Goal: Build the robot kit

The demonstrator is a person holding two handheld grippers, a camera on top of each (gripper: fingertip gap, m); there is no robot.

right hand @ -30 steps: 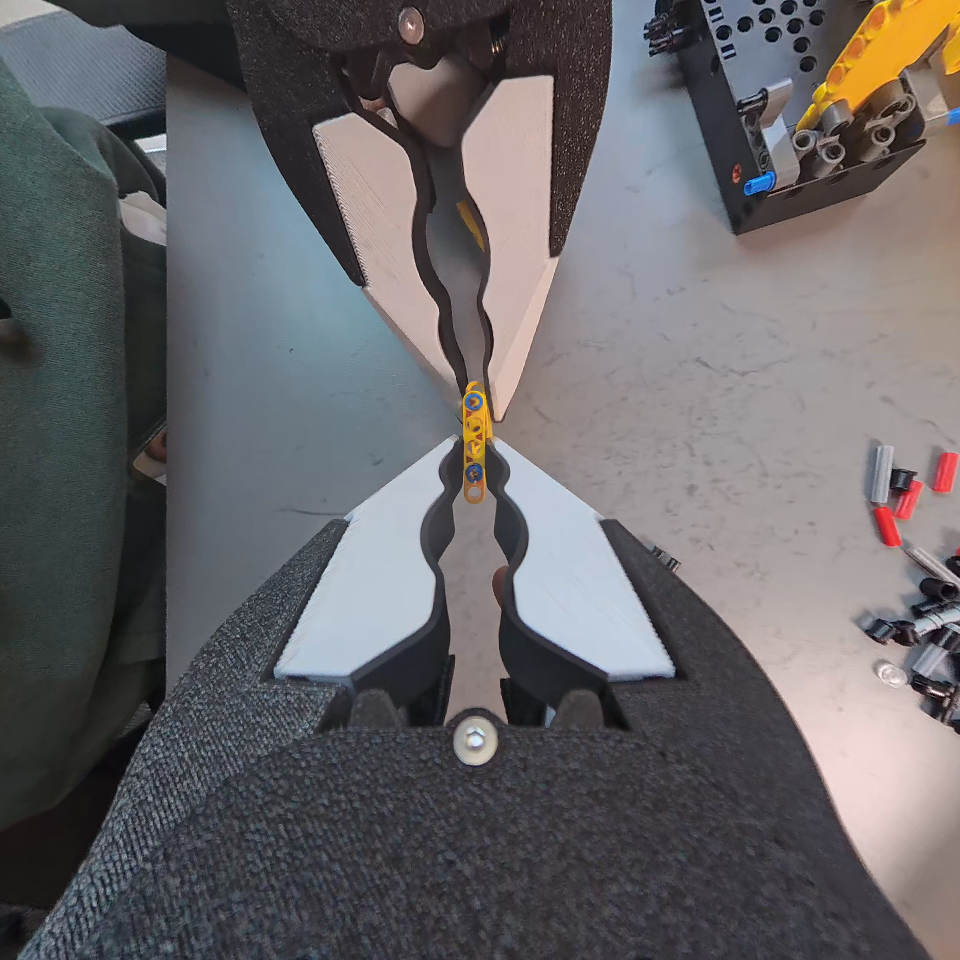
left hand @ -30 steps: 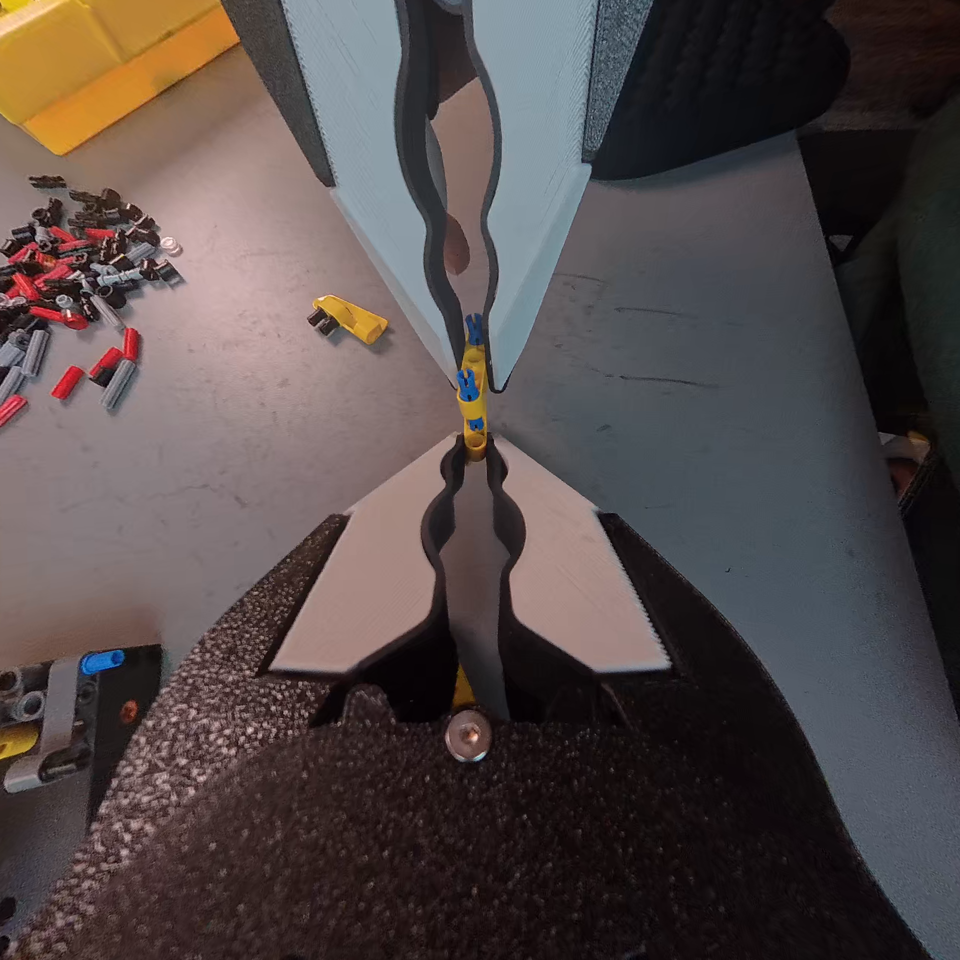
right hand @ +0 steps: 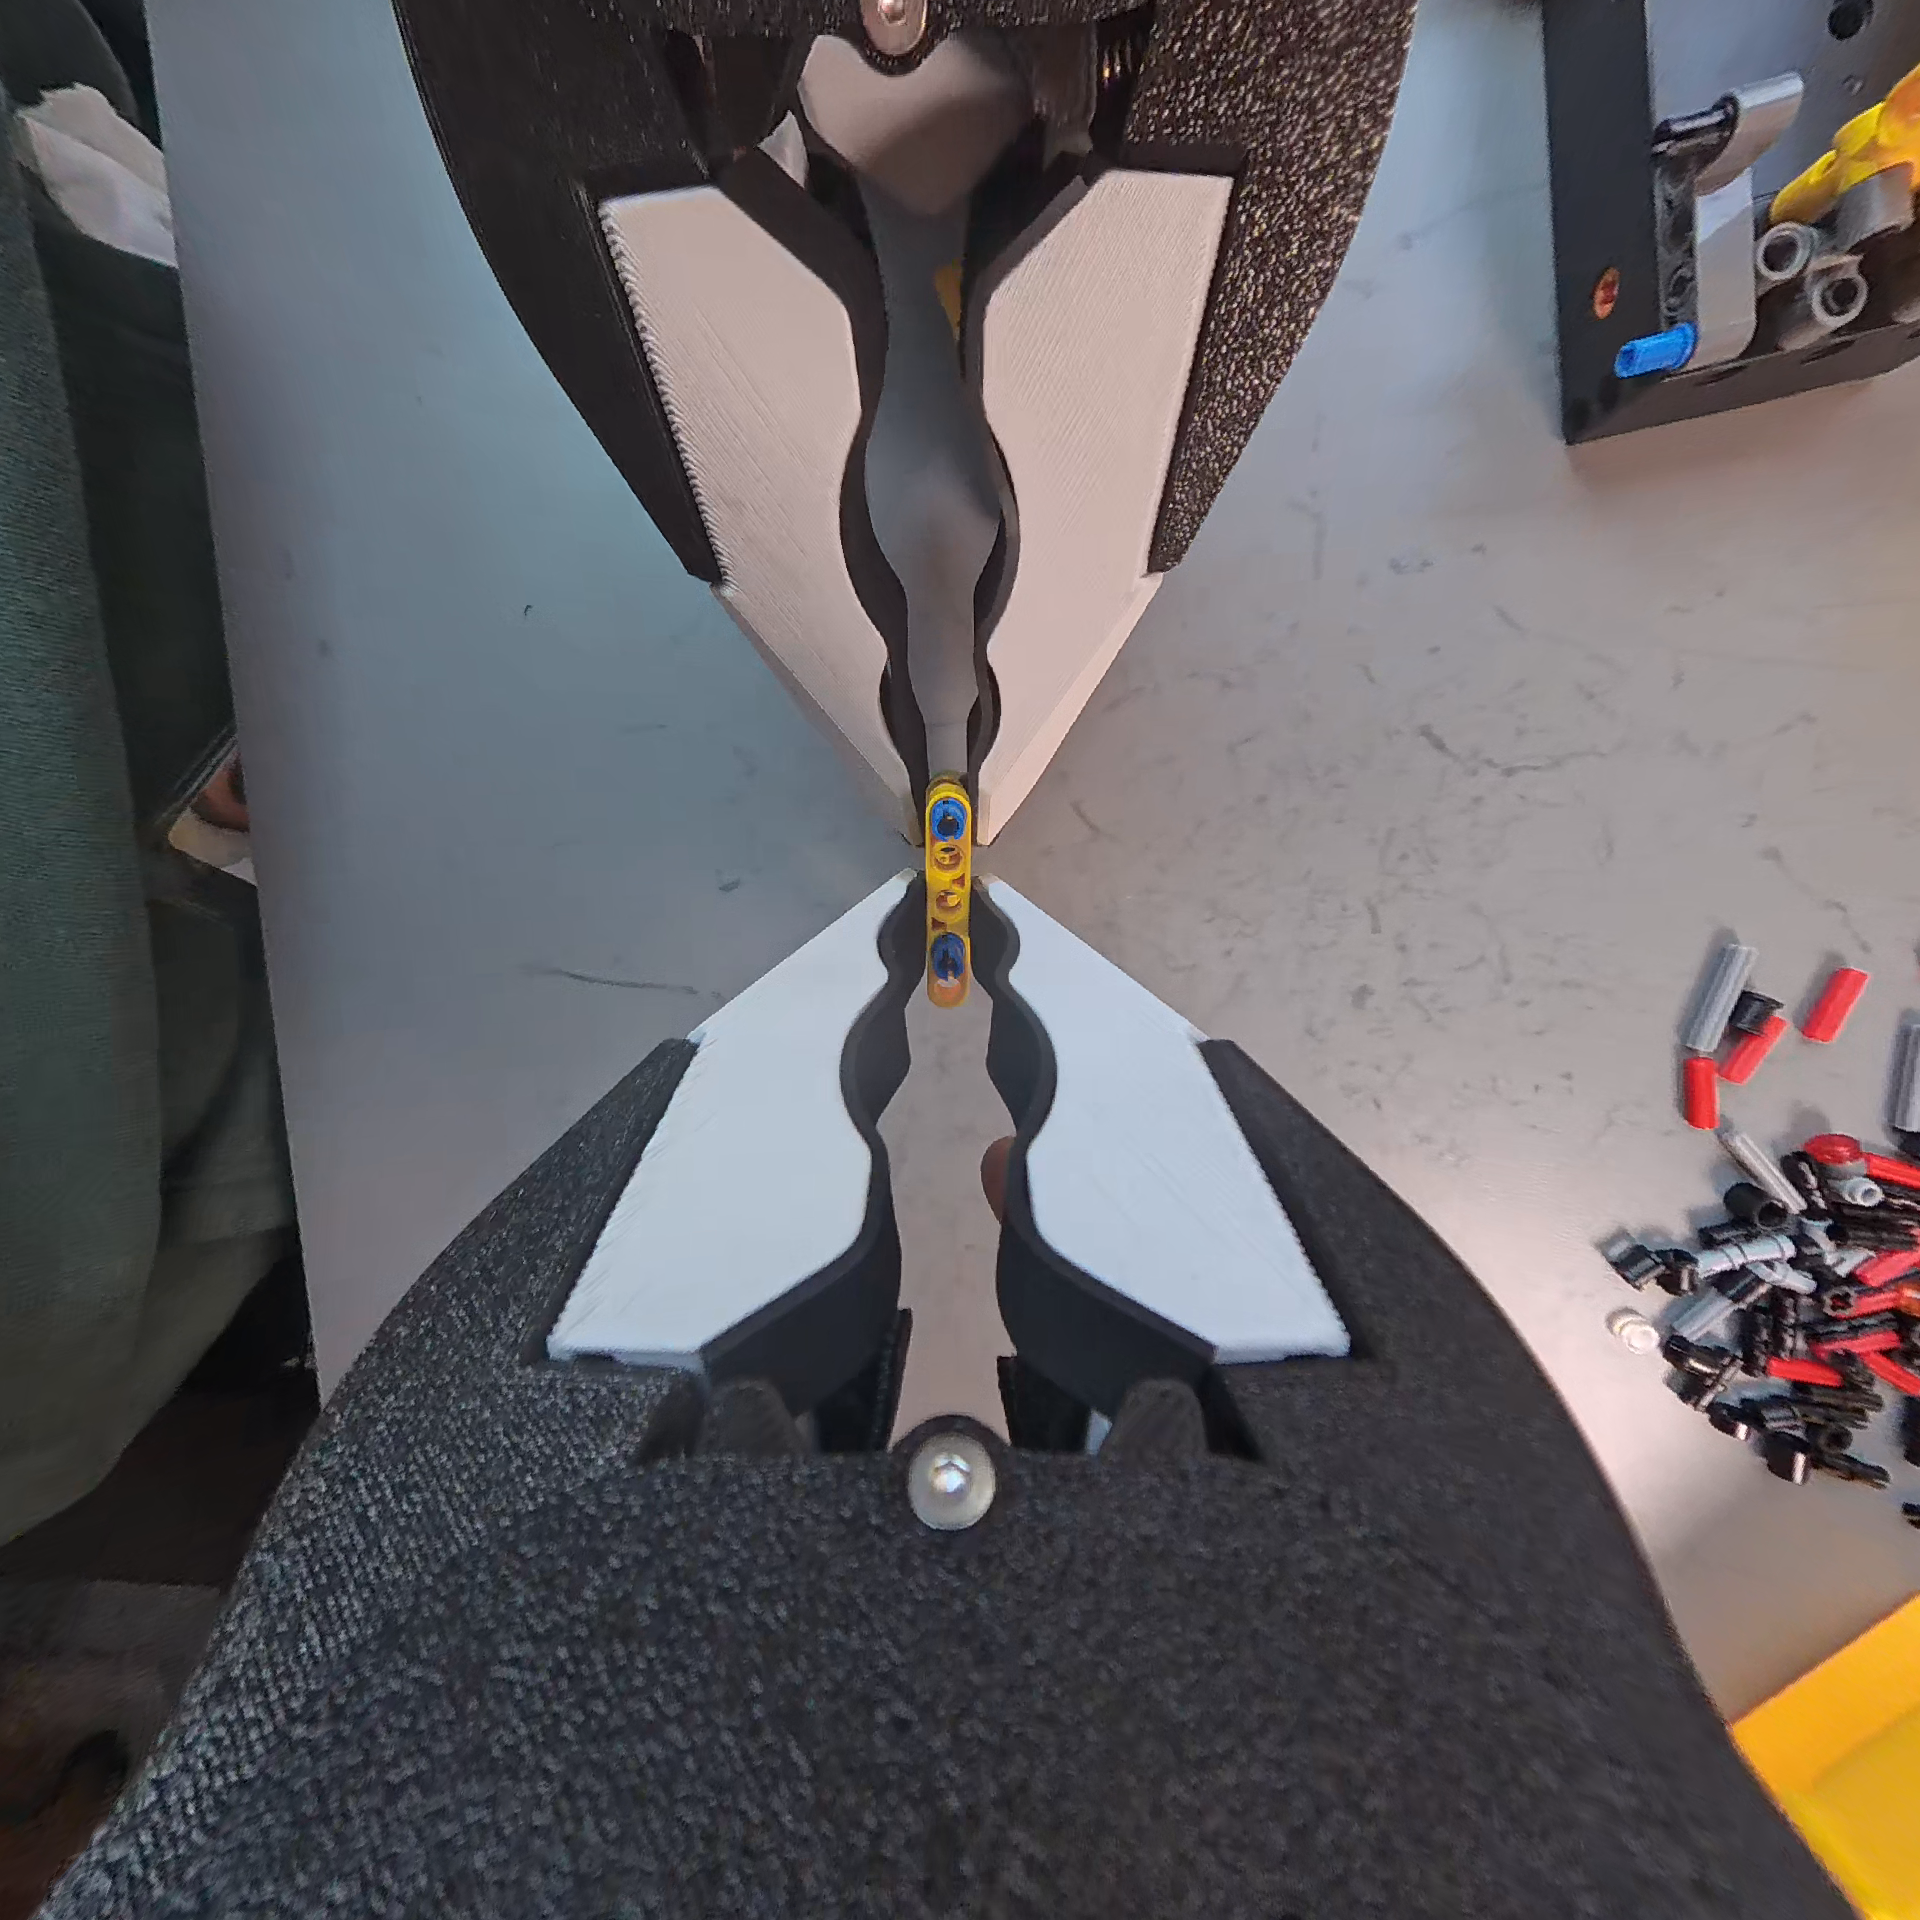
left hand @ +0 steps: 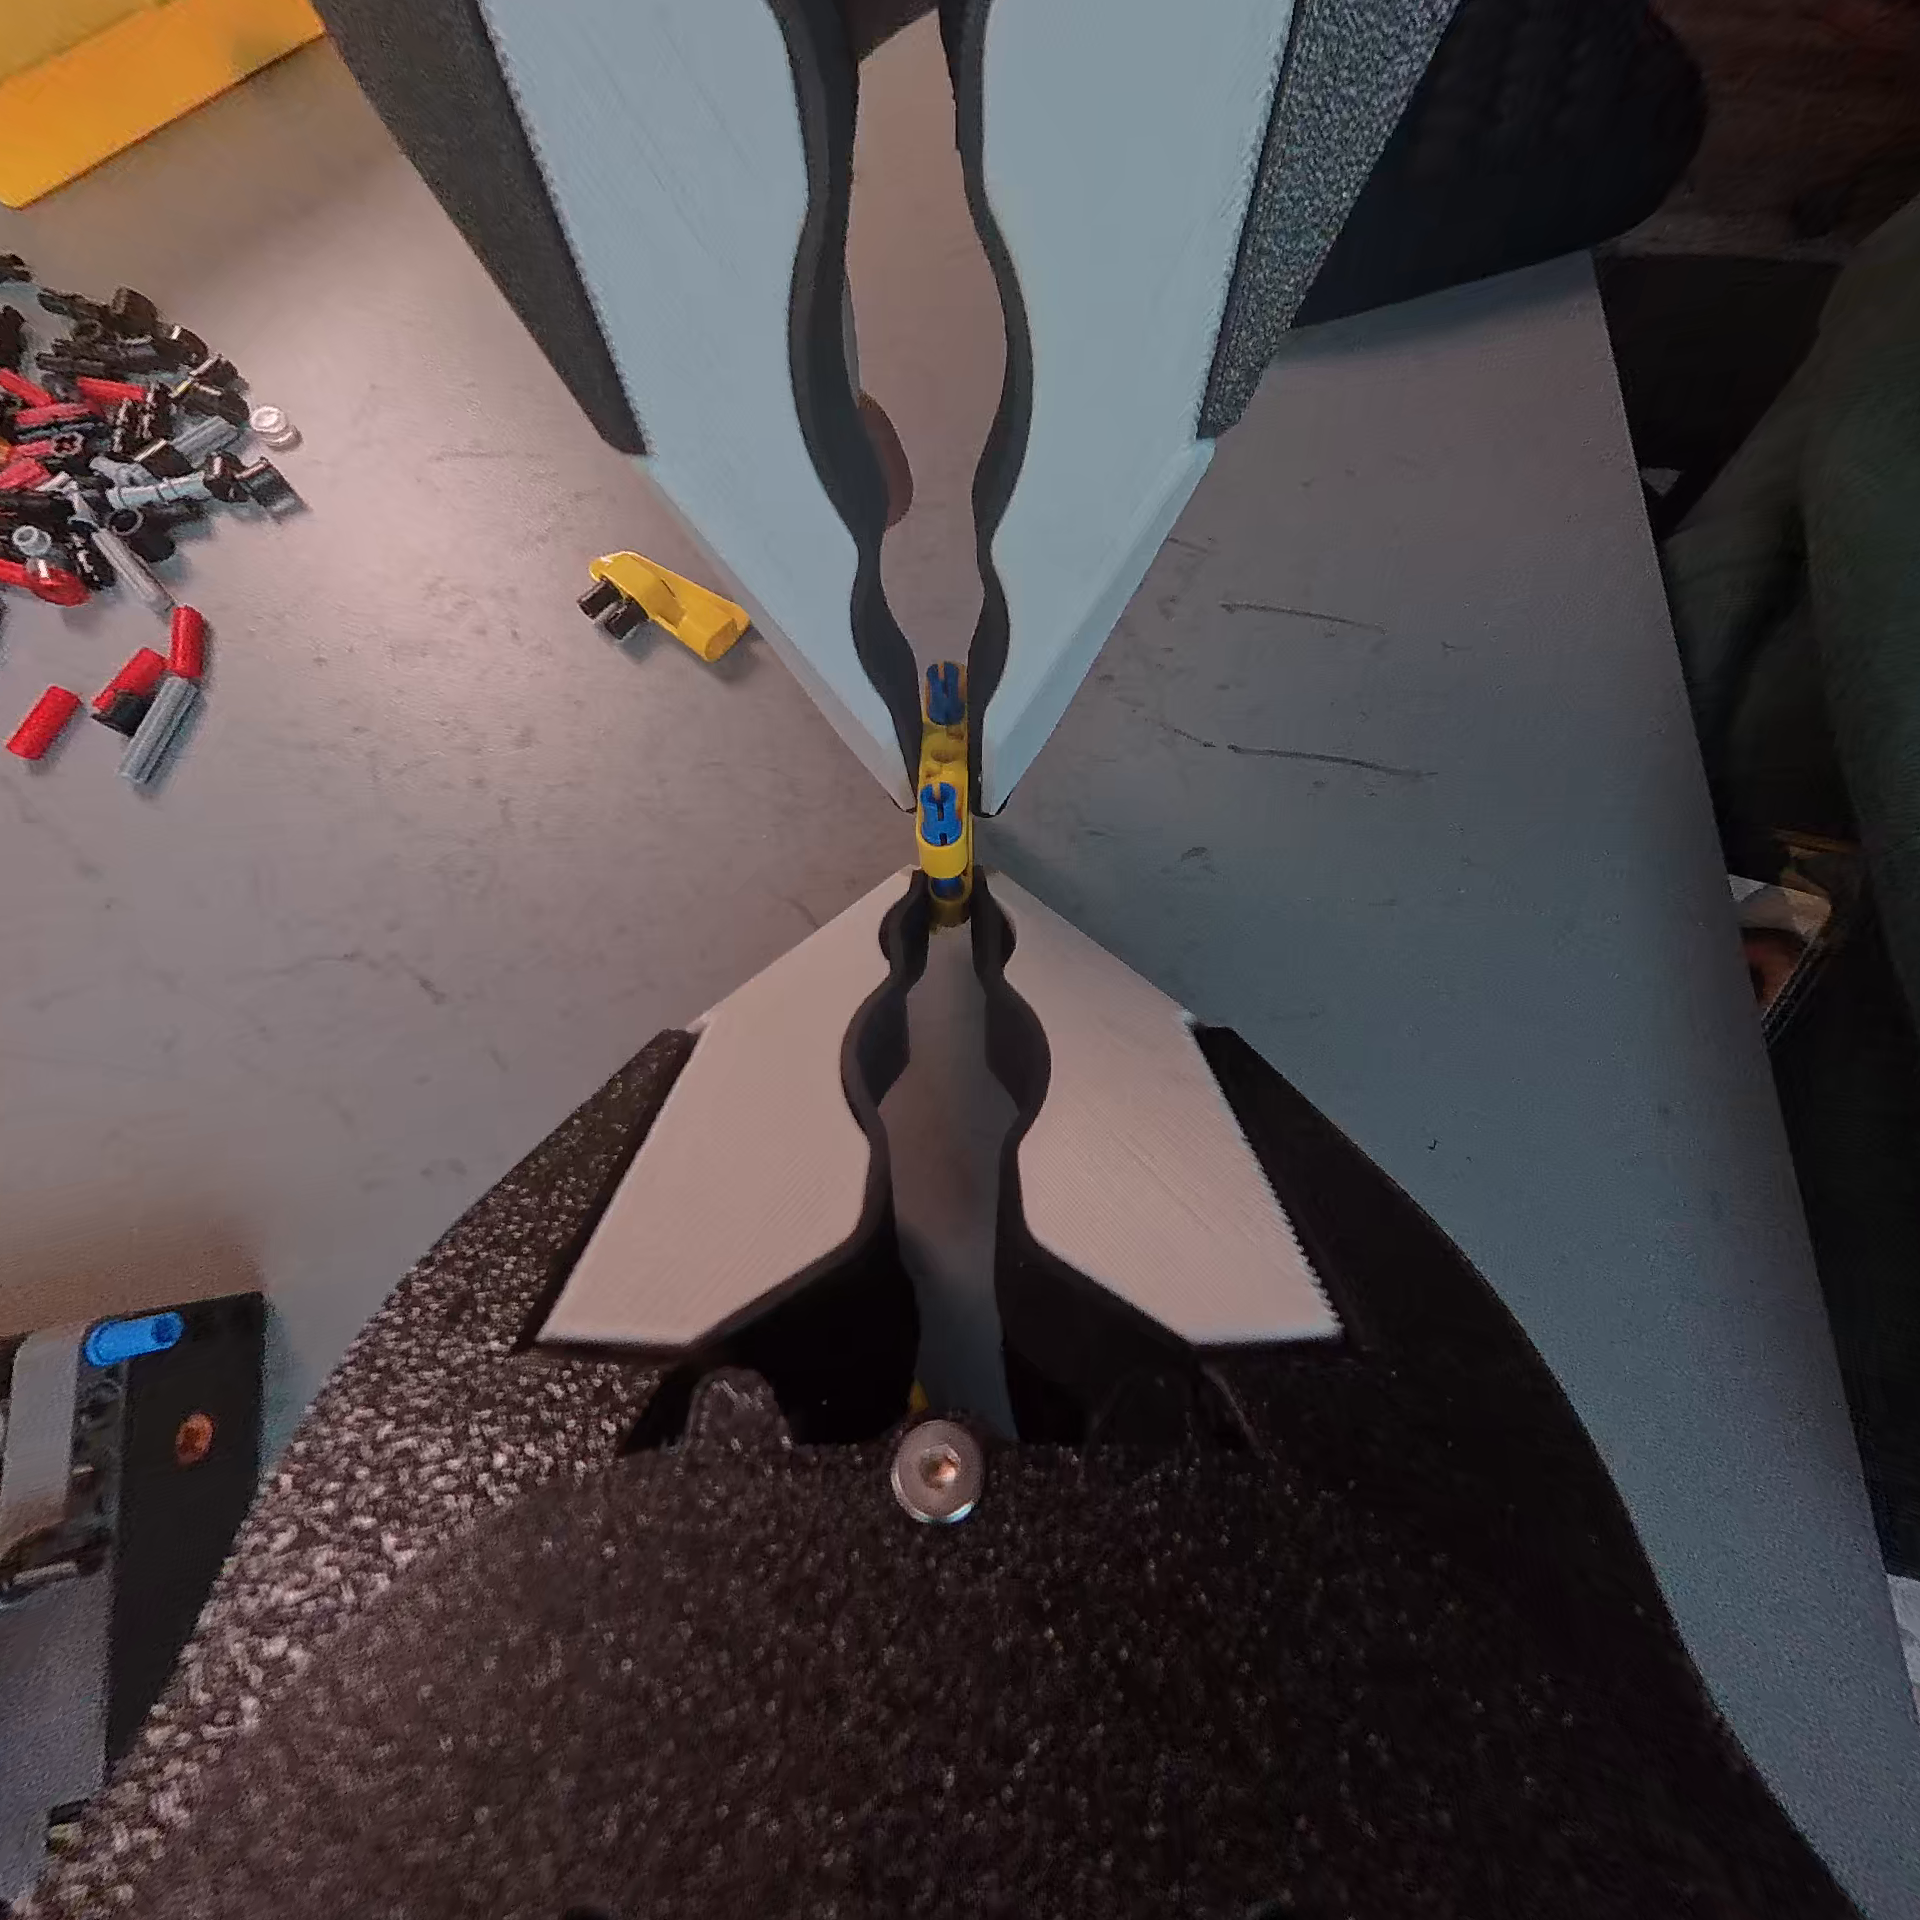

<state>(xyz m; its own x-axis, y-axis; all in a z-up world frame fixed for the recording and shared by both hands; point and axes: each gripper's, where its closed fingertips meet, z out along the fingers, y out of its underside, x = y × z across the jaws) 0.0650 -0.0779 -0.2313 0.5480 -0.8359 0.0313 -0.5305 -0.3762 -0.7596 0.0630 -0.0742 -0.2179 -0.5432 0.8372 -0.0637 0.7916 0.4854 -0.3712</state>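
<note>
The two grippers meet tip to tip above bare grey worktop (left hand: 1351,1039), with free room on either side of them. Obstacles lie off to the sides: a loose yellow brick piece (left hand: 665,620) just beside the right gripper's fingers (left hand: 727,416), a pile of small pins (right hand: 1808,1299), a black brick assembly (right hand: 1725,239) and a yellow bin (right hand: 1839,1766).

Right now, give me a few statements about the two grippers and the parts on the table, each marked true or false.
1. Both the left gripper and the right gripper pinch the same yellow beam. True.
2. The beam carries red pins. False: its pins are blue.
3. A loose yellow piece lies on the table, apart from the pile of small parts. True.
4. The pile holds only green parts. False: red, black and grey.
</note>
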